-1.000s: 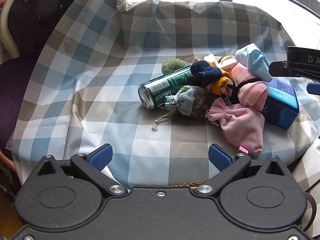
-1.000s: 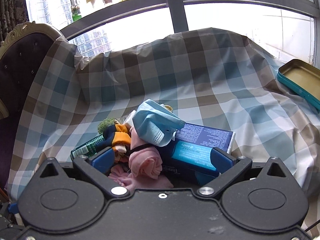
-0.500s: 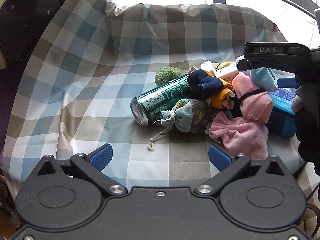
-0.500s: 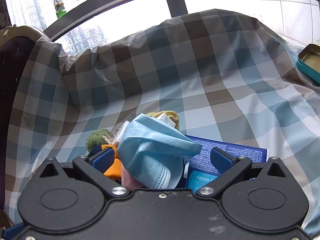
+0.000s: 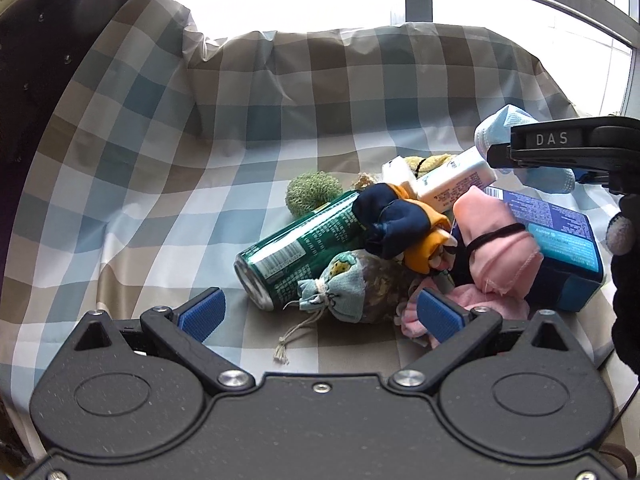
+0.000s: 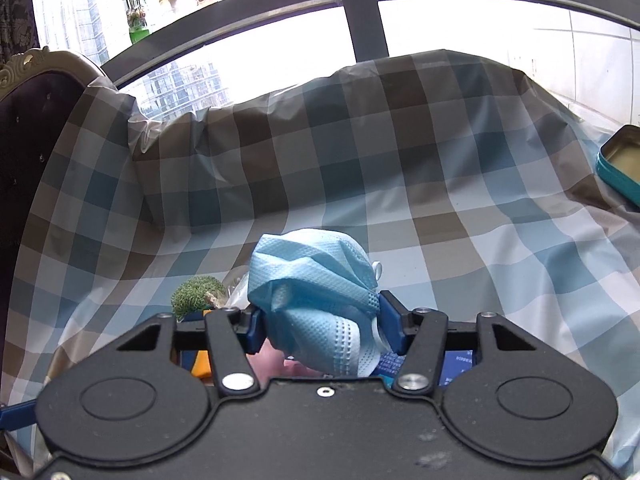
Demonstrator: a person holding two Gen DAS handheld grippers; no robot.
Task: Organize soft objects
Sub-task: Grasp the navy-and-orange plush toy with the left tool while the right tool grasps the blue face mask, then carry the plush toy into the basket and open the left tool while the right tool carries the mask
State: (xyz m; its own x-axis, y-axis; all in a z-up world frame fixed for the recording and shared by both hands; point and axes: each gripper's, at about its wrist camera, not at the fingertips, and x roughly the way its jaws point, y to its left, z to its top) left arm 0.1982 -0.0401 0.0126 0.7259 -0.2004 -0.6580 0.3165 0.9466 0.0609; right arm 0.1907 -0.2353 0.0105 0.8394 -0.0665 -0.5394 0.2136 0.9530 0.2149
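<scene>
A heap lies on the checked cloth [image 5: 160, 168]: a green can [image 5: 296, 256], a pale blue drawstring pouch [image 5: 344, 292], a navy and orange soft toy [image 5: 400, 232], a rolled pink cloth [image 5: 496, 252] and a blue box [image 5: 560, 240]. My left gripper [image 5: 320, 314] is open just before the pouch, touching nothing. In the right wrist view my right gripper [image 6: 322, 328] is closing its jaws, and the blue pads squeeze a crumpled blue face mask [image 6: 312, 280] from both sides. Seen from the left, the right gripper [image 5: 560, 148] hangs over the heap's right end with the mask [image 5: 496, 128].
A fuzzy green ball [image 5: 312, 196] and a white tube [image 5: 452, 184] lie behind the can. A teal tin tray [image 6: 620, 164] sits at the far right. A dark padded chair back [image 5: 40, 60] rises on the left, with a window behind.
My right gripper went from wide open around the mask to pinching it. My left gripper has come nearer to the heap, which now looks larger and closer to its fingers.
</scene>
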